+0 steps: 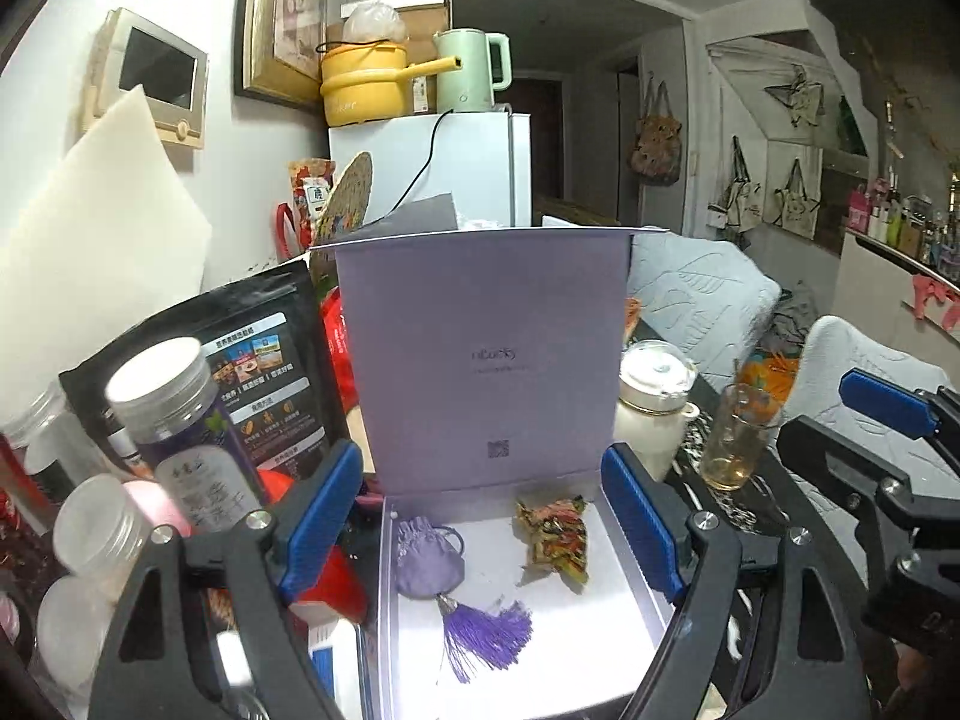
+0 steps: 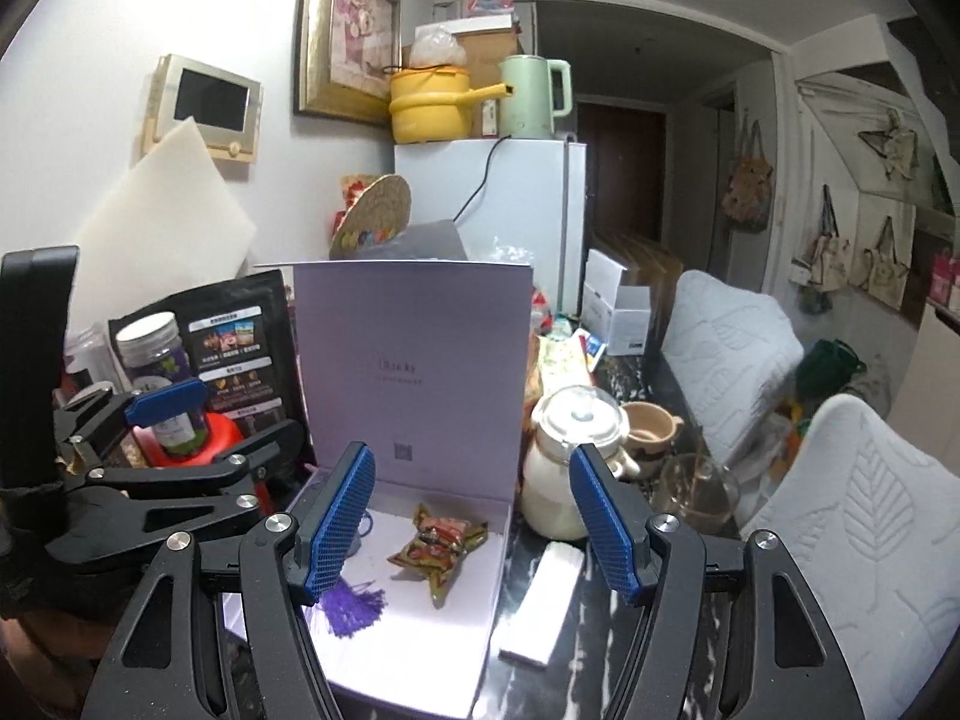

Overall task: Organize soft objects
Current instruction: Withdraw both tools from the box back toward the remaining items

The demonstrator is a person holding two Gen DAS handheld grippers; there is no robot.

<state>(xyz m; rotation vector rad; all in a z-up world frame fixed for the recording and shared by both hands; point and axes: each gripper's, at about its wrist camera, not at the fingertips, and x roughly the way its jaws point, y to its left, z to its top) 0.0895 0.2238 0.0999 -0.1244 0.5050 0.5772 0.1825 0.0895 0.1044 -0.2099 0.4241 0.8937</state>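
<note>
A pale lilac gift box (image 1: pixel 606 654) lies open on the dark table, its lid (image 1: pixel 480 354) standing upright at the back. Inside rest a purple drawstring pouch (image 1: pixel 427 561) with a violet tassel (image 1: pixel 483 636) and a multicoloured patterned sachet (image 1: pixel 555 540). My left gripper (image 1: pixel 483 519) hovers above the box, open, nothing between its blue pads. In the right wrist view the same box (image 2: pixel 420 660) holds the sachet (image 2: pixel 438 546) and tassel (image 2: pixel 351 603); the pouch is mostly hidden behind a finger. My right gripper (image 2: pixel 474 519) stands open and empty above the box's right side.
Jars (image 1: pixel 180 420) and a black snack bag (image 1: pixel 252 372) crowd the left. A cream lidded jug (image 2: pixel 567 468), a glass cup (image 2: pixel 696 492) and a white folded strip (image 2: pixel 543 600) sit right of the box. White padded chairs (image 2: pixel 852 540) stand at the right.
</note>
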